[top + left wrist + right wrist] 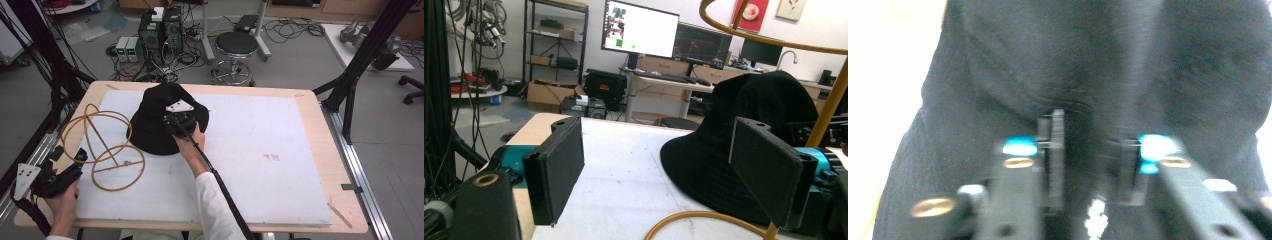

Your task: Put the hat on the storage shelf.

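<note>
A black bucket hat (150, 125) lies on the white board (260, 150), left of centre. My right gripper (179, 120) sits on the hat's near right side. In the right gripper view its jaws stand close together, and my right gripper (1091, 150) has puckered black hat fabric (1048, 60) pinched between them. A yellow wire stand (107, 150) made of rings stands left of the hat. My left gripper (67, 155) rests at the board's near left corner, open and holding nothing. From there my left gripper (659, 165) faces the hat (744, 130) and a ring of the wire stand (774, 42).
The board lies on a wooden table (320, 110). Black frame poles (360, 55) rise at the table's right and left sides. Beyond the far edge stand a stool (236, 45) and computer boxes (160, 32) among floor cables.
</note>
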Motion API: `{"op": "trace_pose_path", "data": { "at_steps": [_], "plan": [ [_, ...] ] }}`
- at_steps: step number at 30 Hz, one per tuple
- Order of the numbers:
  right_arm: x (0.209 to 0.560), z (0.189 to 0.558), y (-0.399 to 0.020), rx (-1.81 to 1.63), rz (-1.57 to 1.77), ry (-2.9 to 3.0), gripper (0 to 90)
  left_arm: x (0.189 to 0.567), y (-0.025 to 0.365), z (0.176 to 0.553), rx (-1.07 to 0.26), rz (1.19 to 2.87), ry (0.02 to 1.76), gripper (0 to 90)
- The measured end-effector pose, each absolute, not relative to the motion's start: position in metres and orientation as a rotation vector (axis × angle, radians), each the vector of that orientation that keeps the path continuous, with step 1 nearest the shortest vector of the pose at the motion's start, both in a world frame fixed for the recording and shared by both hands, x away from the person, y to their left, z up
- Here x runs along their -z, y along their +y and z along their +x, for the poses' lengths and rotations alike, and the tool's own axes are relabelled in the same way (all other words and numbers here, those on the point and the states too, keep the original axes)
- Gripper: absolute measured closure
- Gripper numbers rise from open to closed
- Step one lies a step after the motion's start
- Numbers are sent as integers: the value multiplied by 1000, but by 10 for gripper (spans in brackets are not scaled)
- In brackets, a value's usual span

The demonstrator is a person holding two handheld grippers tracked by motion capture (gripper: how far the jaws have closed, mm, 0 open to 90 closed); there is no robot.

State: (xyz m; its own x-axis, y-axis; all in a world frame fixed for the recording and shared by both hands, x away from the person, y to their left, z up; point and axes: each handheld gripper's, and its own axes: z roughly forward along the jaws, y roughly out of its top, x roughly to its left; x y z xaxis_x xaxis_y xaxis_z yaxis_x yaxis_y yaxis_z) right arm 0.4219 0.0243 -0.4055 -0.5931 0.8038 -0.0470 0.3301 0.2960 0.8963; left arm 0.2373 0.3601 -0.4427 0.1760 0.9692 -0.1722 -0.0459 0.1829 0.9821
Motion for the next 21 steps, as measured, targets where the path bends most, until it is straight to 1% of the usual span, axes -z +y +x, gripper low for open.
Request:
{"op": "trace_pose_path", "data": {
  "at_steps": [1, 2, 3, 21],
  "plan": [
    [405, 423, 22, -1279, 1040, 2074, 826, 443, 360, 237, -983, 1111, 1119, 222],
    [405, 424, 19, -1307, 1071, 2074, 854, 443, 360, 237, -984, 1111, 1119, 222],
    [405, 426, 17, -1329, 1094, 2079, 863, 443, 360, 238, -981, 1111, 1119, 222],
    [403, 419, 9, -1393, 1133, 2016, 871, 443, 359, 237, -991, 1123, 1114, 223]
  ]
}}
